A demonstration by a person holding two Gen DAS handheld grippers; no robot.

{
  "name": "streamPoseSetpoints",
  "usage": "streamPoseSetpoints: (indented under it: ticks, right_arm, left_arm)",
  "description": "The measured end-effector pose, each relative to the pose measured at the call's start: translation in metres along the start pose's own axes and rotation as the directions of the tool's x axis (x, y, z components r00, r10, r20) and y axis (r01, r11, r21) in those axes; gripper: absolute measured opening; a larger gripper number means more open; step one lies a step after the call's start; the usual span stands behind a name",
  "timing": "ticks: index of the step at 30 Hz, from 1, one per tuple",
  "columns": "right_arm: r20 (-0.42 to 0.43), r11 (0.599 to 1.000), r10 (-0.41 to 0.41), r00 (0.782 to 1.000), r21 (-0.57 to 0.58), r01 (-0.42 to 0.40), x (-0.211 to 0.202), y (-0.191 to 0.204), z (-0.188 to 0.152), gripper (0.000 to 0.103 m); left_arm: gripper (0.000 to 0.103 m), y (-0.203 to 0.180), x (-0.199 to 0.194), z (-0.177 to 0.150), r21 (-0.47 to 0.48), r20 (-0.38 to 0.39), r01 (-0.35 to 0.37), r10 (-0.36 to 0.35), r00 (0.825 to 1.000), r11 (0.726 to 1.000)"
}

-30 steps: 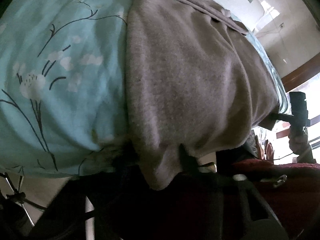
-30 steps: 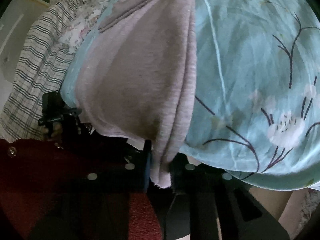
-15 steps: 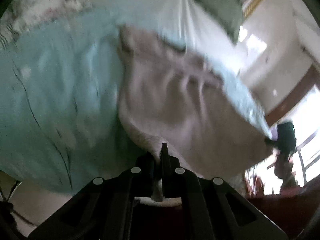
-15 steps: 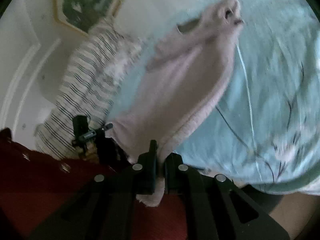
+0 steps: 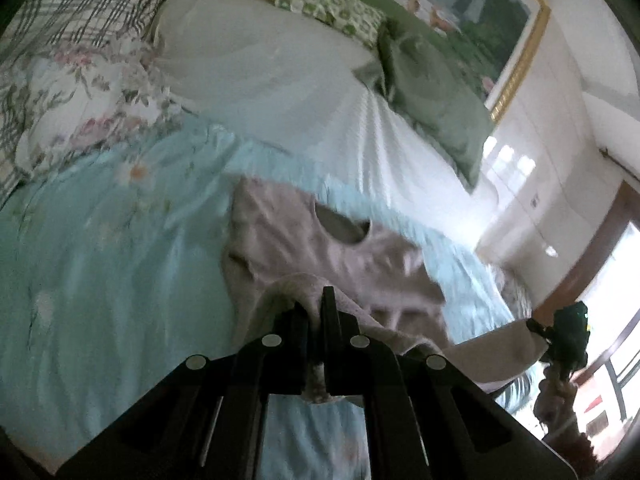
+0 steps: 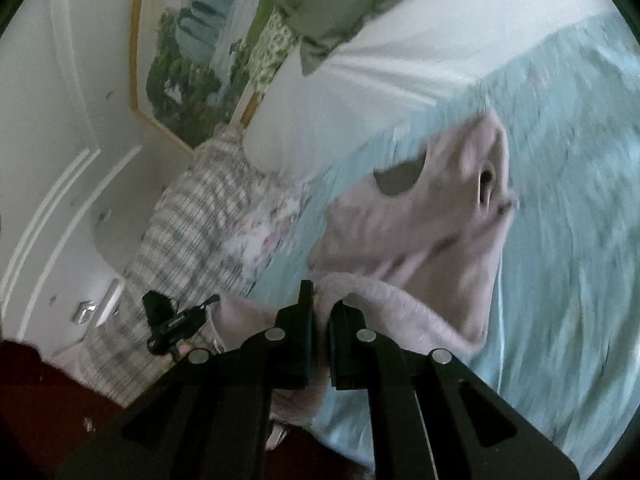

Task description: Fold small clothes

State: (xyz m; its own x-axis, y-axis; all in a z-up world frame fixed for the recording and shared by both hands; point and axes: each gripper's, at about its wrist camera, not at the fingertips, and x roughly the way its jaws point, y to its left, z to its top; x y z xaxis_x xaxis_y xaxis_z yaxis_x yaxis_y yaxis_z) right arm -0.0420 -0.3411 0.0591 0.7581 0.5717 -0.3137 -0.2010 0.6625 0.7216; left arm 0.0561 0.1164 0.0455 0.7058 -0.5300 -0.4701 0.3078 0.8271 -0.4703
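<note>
A small pale pink-grey top [image 5: 304, 240] lies on the light blue floral bedspread [image 5: 100, 272], neck opening at the far end. My left gripper [image 5: 316, 312] is shut on one corner of its near hem, lifted off the bed. My right gripper [image 6: 320, 308] is shut on the other hem corner; the top [image 6: 440, 216] curls up from the bedspread [image 6: 568, 240] into the jaws. The hem hangs stretched between both grippers. The right gripper shows at the right edge of the left wrist view [image 5: 568, 332], the left gripper at the left of the right wrist view [image 6: 172, 320].
White pillows [image 5: 260, 60], a green pillow [image 5: 432, 92] and a floral pillow [image 5: 80, 92] lie at the bed's head. A plaid blanket [image 6: 180, 248] lies along one side. A framed landscape painting [image 6: 192, 48] hangs on the wall behind.
Both grippers have lifted the hem up and carried it toward the neck end. The top, flat and draped over the bed edge a second ago, now folds back on itself.
</note>
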Motion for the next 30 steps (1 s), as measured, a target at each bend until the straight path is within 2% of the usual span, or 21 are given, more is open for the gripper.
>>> streamPoseSetpoints:
  ticks: [5,10,11,14,19,22,25,27,28,29,30]
  right_arm:
    - [0.061,0.992,-0.129,0.99,0.0,0.129,0.029,-0.018,0.063,0.007]
    - [0.069,0.957,-0.29,0.955,0.046,0.287,0.073,-0.052,0.117,0.007]
    - [0.064,0.948,-0.318,0.946,0.046,0.315,0.083,-0.058,0.123,0.007]
    - [0.012,0.899,-0.435,0.9,0.055,0.434,0.118,-0.085,0.139,0.007]
    - [-0.063,0.86,-0.496,0.866,0.098,0.5,0.154,-0.128,0.142,0.007]
    - [-0.105,0.844,-0.513,0.852,0.117,0.523,0.169,-0.148,0.142,0.007]
    - [-0.139,0.842,-0.49,0.86,0.181,0.509,0.173,-0.168,0.142,0.008]
    - [-0.143,0.846,-0.453,0.88,0.242,0.475,0.165,-0.176,0.141,0.008]
    - [-0.131,0.85,-0.437,0.89,0.265,0.456,0.158,-0.176,0.14,0.01]
    - [-0.109,0.852,-0.431,0.896,0.28,0.443,0.145,-0.174,0.139,0.014]
    - [-0.091,0.851,-0.435,0.896,0.283,0.442,0.137,-0.17,0.138,0.029]
  left_arm:
    - [0.003,0.003,0.055,0.049,-0.003,0.019,-0.06,0.06,0.998,0.998]
    - [0.003,0.011,0.128,0.085,0.007,-0.007,-0.131,0.131,0.991,0.991]
    - [0.003,0.014,0.144,0.09,0.013,-0.022,-0.146,0.146,0.989,0.989]
    - [0.004,0.023,0.197,0.098,0.029,-0.082,-0.186,0.188,0.979,0.982]
    - [0.004,0.041,0.267,0.1,0.065,-0.162,-0.251,0.258,0.952,0.966]
    - [0.004,0.053,0.294,0.097,0.071,-0.193,-0.287,0.295,0.936,0.955]
    - [0.006,0.068,0.318,0.093,0.072,-0.26,-0.312,0.32,0.911,0.947]
    - [0.008,0.072,0.318,0.09,0.057,-0.277,-0.299,0.303,0.912,0.953]
    - [0.013,0.073,0.313,0.089,0.053,-0.275,-0.289,0.292,0.916,0.956]
    - [0.03,0.072,0.305,0.087,0.05,-0.274,-0.282,0.284,0.919,0.958]
    - [0.041,0.071,0.296,0.086,0.048,-0.267,-0.277,0.28,0.922,0.96]
